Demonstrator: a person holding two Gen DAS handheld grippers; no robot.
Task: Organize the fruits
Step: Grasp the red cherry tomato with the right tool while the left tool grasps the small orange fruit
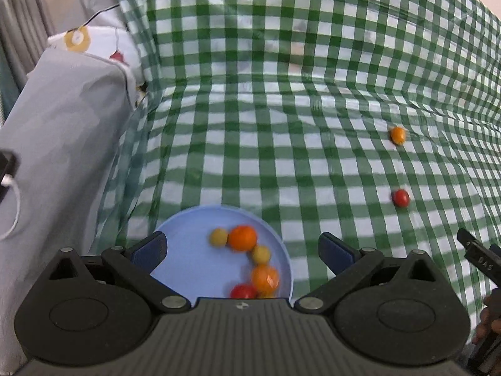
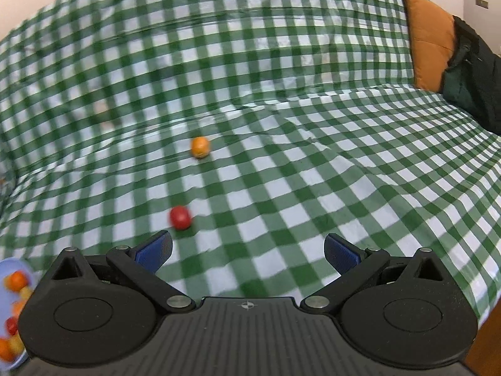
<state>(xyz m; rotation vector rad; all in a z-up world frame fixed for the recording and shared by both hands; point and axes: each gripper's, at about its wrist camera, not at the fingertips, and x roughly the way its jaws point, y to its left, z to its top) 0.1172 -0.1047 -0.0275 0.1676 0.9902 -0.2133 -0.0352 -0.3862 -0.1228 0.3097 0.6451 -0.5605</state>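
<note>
A pale blue plate (image 1: 188,269) lies on the green checked cloth and holds several small orange, yellow and red fruits (image 1: 242,238). My left gripper (image 1: 242,247) hovers open over the plate, nothing between its fingers. Two loose fruits lie on the cloth to the right: an orange one (image 1: 398,134) (image 2: 200,146) farther off and a red one (image 1: 400,198) (image 2: 180,217) nearer. My right gripper (image 2: 249,250) stands open with the red fruit just beyond its left fingertip. The plate (image 2: 6,264) shows at the far left edge of the right wrist view.
The green checked cloth (image 2: 313,156) covers a soft, wrinkled surface that rises at the back. A grey cushion (image 1: 62,125) sits left of the plate. An orange pillow (image 2: 432,40) and a dark bag (image 2: 476,78) lie at the far right. A person's hand (image 1: 488,319) holds the other gripper.
</note>
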